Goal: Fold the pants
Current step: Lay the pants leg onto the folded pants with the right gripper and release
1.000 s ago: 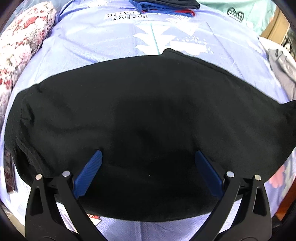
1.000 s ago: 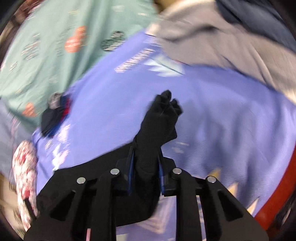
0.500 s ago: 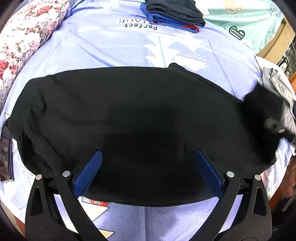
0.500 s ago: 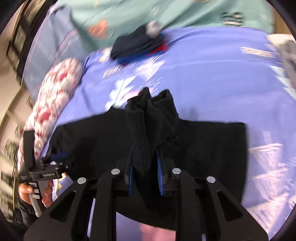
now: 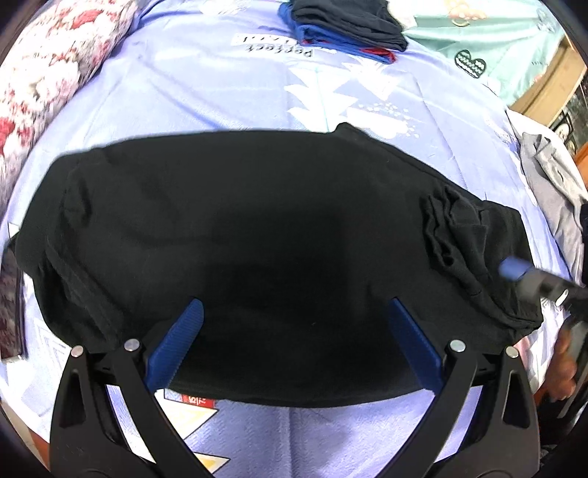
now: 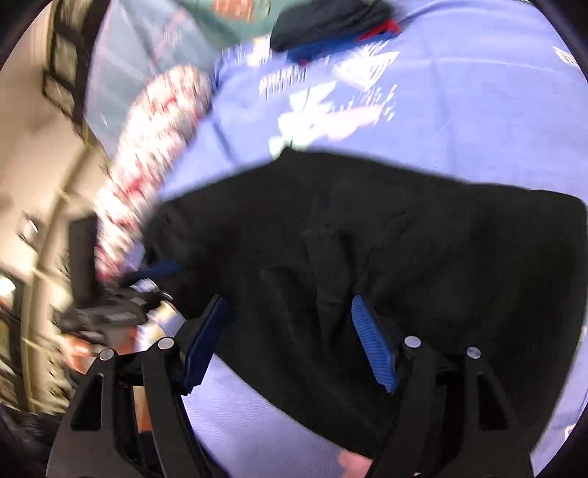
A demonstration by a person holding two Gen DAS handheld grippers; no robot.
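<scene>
Black pants lie folded across a lilac bedsheet. Their bunched leg ends rest on top at the right end. My left gripper hovers open over the near edge of the pants, with nothing pinched. In the left wrist view, one blue fingertip of my right gripper shows by those leg ends. In the blurred right wrist view, my right gripper has its jaws opening, wide apart over the pants. The ribbed cuff lies loose between the pads, which do not press it.
Several folded clothes are stacked at the far side of the bed. A floral pillow runs along the left, and a grey garment lies at the right. A teal blanket covers the far right corner. A hand shows at the right edge.
My right gripper carried the leg ends across onto the pants, then its jaws spread and let them go. The left gripper stayed open over the near edge.
</scene>
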